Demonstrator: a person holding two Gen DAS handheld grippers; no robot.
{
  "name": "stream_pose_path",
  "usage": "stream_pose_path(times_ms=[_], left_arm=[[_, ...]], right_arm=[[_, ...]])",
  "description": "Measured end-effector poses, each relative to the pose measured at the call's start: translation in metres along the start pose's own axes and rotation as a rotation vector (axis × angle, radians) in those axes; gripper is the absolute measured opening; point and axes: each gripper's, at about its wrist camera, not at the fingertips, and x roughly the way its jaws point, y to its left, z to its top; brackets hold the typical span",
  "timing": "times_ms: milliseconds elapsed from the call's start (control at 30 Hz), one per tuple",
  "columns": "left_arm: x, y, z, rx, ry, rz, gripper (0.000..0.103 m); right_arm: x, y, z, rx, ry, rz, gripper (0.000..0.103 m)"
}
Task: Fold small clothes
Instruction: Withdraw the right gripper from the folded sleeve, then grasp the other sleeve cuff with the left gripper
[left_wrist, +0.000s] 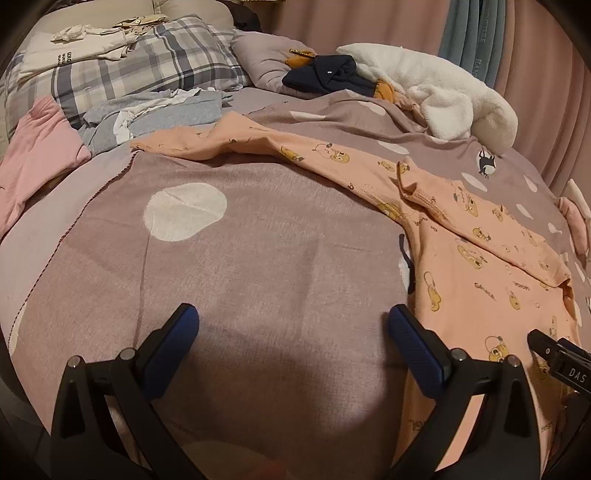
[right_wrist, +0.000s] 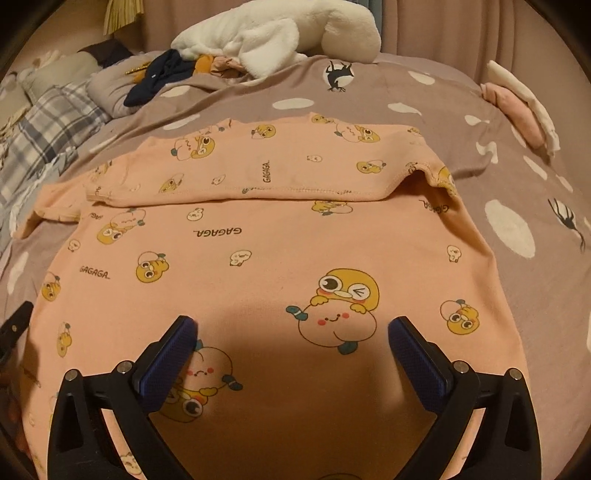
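A small peach shirt (right_wrist: 280, 236) with yellow cartoon prints lies flat on the bed. One sleeve (right_wrist: 258, 166) is folded across its upper part. My right gripper (right_wrist: 291, 332) is open and empty, hovering over the shirt's lower part. In the left wrist view the shirt (left_wrist: 480, 266) lies to the right, its other sleeve (left_wrist: 229, 142) stretched out to the far left. My left gripper (left_wrist: 293, 321) is open and empty over the bare bedspread, just left of the shirt's edge. The right gripper's tip (left_wrist: 554, 350) shows at the right edge there.
The bed has a mauve bedspread (left_wrist: 221, 258) with white dots. Grey folded clothes (left_wrist: 155, 114), a pink garment (left_wrist: 33, 162), a plaid pillow (left_wrist: 140, 70), a white plush blanket (right_wrist: 280, 33), dark clothes (left_wrist: 328, 75) and a pink and white stack (right_wrist: 521, 107) lie around.
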Motion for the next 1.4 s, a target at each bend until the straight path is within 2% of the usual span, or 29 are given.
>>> stream_pose_path(times_ms=[133,200,333,567,767,900,1133,1233,1333,1400], left_arm=[[0.001,0.005,0.003,-0.021,-0.001,-0.049,0.103],[0.004,0.016,0.011,-0.083,-0.001,-0.105,0.103],[0.014,0.05,0.03,-0.288,-0.033,-0.223,0.103],[0.045,0.087,0.064,-0.442,-0.07,-0.31,0.103],[0.064,0.107,0.091,-0.481,-0.092,-0.305,0.103],[0.078,0.127,0.106,-0.552,-0.129,-0.343,0.103],[0.102,0.144,0.133,-0.571,-0.114,-0.469,0.102],[0.113,0.155,0.142,-0.622,-0.084,-0.56,0.102],[0.12,0.174,0.143,-0.763,-0.077,-0.621,0.09],[0.126,0.184,0.141,-0.835,-0.053,-0.612,0.058]], right_arm=[[-0.001,0.0,-0.004,-0.006,0.0,-0.008,0.103],[-0.002,0.002,-0.006,-0.005,-0.001,-0.008,0.103],[-0.002,0.002,-0.006,-0.005,-0.002,-0.008,0.103],[-0.003,0.003,-0.006,-0.002,-0.003,-0.004,0.103],[-0.002,0.0,-0.006,0.004,-0.008,0.015,0.103],[-0.003,-0.002,-0.006,0.014,-0.014,0.035,0.103],[-0.004,-0.005,-0.007,0.032,-0.026,0.066,0.103],[-0.003,-0.004,-0.007,0.028,-0.021,0.063,0.103],[-0.003,-0.003,-0.007,0.022,-0.019,0.057,0.103],[-0.003,-0.003,-0.007,0.027,-0.02,0.062,0.103]])
